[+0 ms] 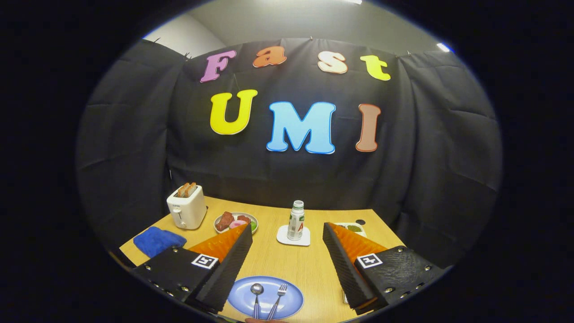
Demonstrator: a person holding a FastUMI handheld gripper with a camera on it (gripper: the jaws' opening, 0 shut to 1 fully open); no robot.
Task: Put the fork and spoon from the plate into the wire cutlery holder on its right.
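A blue plate (289, 299) lies on the wooden table, low between my two fingers. On it lie a spoon (256, 291) on the left and a fork (280, 294) on the right, side by side, heads pointing away from me. My gripper (287, 231) is open, held above the table with nothing between its fingers. A small bit of a metal thing shows beside the right finger, near the plate's right side; I cannot tell whether it is the wire cutlery holder.
A white toaster (186, 207) with bread stands at the far left. A blue cloth (157, 240) lies near it. A plate of food (235, 222), a bottle (296, 220) on a white coaster, and a small dish (354, 229) sit farther back.
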